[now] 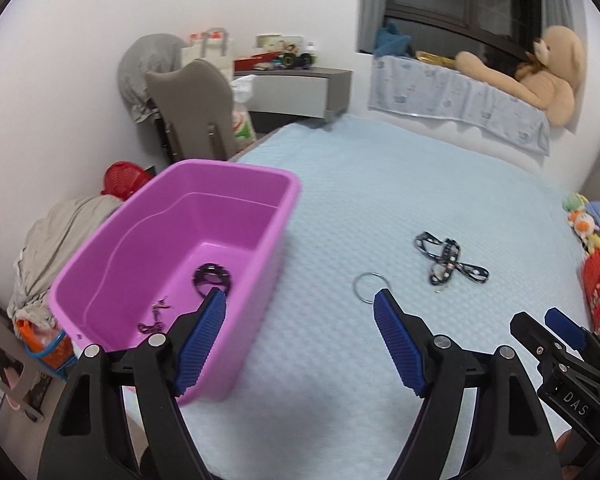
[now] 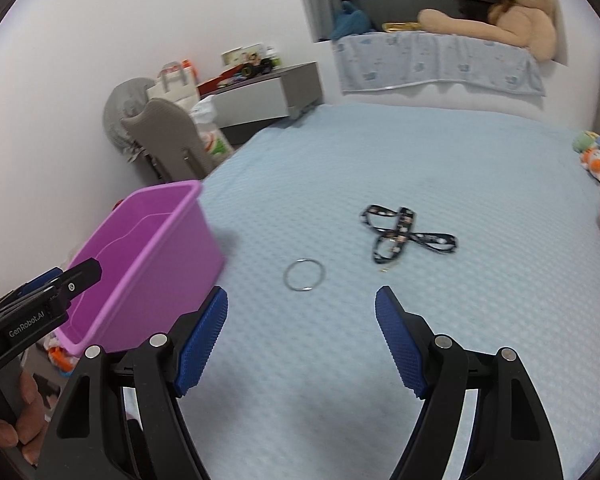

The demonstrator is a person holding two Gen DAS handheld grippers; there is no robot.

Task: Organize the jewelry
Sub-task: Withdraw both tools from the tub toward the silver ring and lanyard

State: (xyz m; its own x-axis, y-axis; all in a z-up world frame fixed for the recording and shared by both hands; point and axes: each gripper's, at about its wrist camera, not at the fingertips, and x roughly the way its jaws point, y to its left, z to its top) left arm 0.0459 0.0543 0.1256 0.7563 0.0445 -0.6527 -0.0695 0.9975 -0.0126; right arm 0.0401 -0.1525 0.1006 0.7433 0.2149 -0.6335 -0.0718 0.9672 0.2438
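Both my grippers, left (image 1: 298, 300) and right (image 2: 300, 298), hang agape and empty above the bed (image 2: 440, 160). The thin metal ring (image 2: 305, 275) lies flat, right of the pink bin (image 1: 236, 172); my pads may skid off it.

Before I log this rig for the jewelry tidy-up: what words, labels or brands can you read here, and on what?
"DAS" on the right gripper body, in the left wrist view.
"GenRobot.AI" on the left gripper body, in the right wrist view.
Print on the bags and boxes by the desk: too blurred to read.
Lanyard pattern: no readable text.
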